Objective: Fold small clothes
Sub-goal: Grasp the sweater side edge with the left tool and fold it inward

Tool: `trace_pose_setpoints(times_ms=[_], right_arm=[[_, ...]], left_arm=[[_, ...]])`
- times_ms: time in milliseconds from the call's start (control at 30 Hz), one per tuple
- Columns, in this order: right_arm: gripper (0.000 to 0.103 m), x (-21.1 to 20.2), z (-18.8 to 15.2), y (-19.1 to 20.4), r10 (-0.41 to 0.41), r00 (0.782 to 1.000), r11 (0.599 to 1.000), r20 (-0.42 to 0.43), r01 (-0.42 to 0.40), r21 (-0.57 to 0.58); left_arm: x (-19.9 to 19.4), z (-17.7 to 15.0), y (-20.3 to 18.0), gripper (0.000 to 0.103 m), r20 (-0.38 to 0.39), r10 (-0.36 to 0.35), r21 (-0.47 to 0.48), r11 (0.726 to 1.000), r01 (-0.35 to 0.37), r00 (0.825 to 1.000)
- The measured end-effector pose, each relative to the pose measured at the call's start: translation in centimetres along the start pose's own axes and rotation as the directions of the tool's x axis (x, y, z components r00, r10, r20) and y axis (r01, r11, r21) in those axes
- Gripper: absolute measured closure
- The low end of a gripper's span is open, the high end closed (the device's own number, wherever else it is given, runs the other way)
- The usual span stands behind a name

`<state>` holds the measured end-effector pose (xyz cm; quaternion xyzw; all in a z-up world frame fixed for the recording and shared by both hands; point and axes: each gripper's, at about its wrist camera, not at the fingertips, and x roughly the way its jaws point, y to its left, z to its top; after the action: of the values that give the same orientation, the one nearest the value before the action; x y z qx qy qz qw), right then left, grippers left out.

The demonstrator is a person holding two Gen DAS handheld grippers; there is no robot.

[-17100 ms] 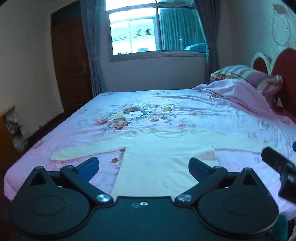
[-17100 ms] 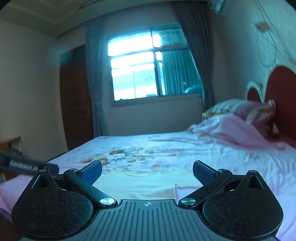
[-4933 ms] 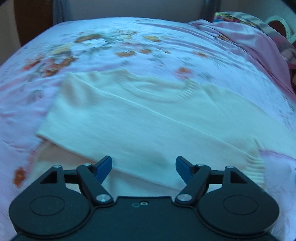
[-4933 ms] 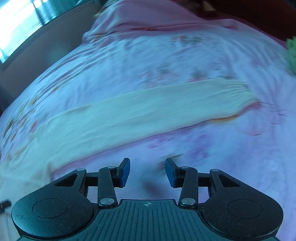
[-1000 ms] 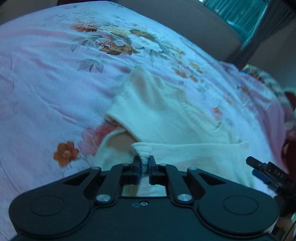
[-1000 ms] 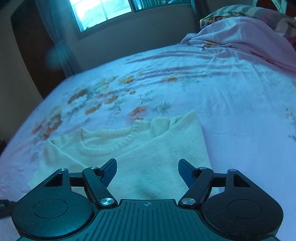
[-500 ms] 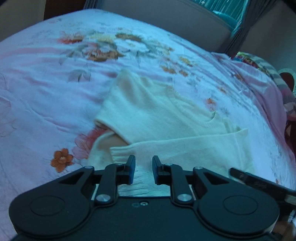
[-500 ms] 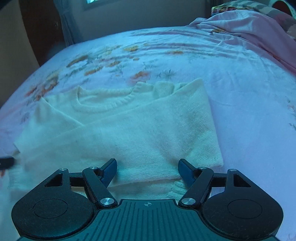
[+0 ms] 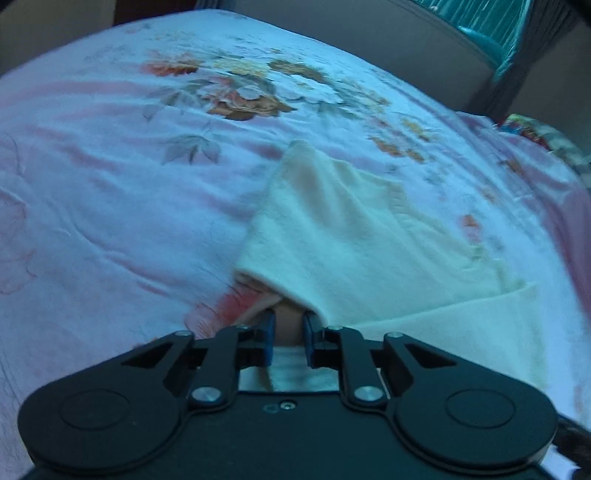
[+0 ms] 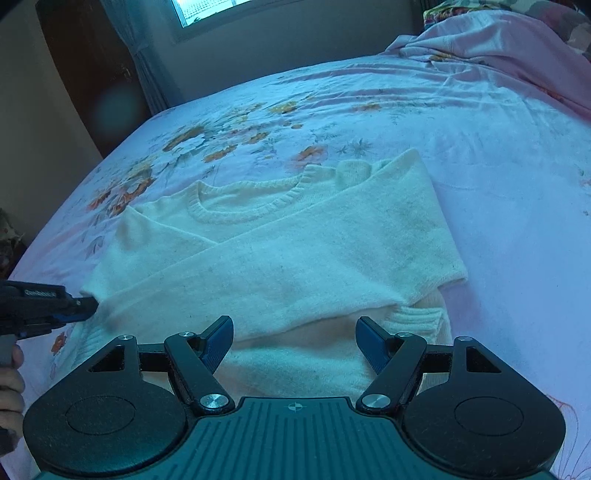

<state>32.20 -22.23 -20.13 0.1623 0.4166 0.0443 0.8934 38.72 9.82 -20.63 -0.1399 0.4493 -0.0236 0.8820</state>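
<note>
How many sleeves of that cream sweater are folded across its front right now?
2. One sleeve runs from the right shoulder across the chest, its cuff by the left gripper. The other sleeve comes from the left shoulder and passes beneath it, mostly hidden, on the sweater.

- Bed (image 10: 498,155) covered by a pale pink floral-print sheet.
- Cream knitted sweater (image 10: 295,254), sleeves folded across, lies flat on it.
- Rumpled pink quilt (image 10: 509,40) at the head end.

Dim, blue-tinted; window (image 10: 207,11) backlight glares; left view motion-blurred; fisheye-bent edges.
</note>
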Motion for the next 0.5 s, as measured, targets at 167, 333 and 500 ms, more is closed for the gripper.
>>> trace_pose_setpoints(times_ms=[167, 333, 500], right_arm=[[0.031, 1.7, -0.5, -1.1, -0.053, 0.997, 0.998, -0.061, 0.051, -0.031], [0.030, -1.0, -0.2, -0.9, -0.016, 1.000, 1.000, 0.012, 0.016, 0.010], [0.031, -0.6, -2.0, -1.7, -0.079, 0.995, 0.997, -0.058, 0.079, -0.008]], left_arm=[[0.2, 0.8, 2.9, 0.099, 0.012, 0.039, -0.101, 0.994, -0.038, 0.999], [-2.4, 0.1, 4.3, 0.096, 0.021, 0.056, -0.140, 0.989, -0.052, 0.998], [-4.9, -1.7, 0.7, 0.086, 0.027, -0.029, 0.010, 1.000, 0.029, 0.999]])
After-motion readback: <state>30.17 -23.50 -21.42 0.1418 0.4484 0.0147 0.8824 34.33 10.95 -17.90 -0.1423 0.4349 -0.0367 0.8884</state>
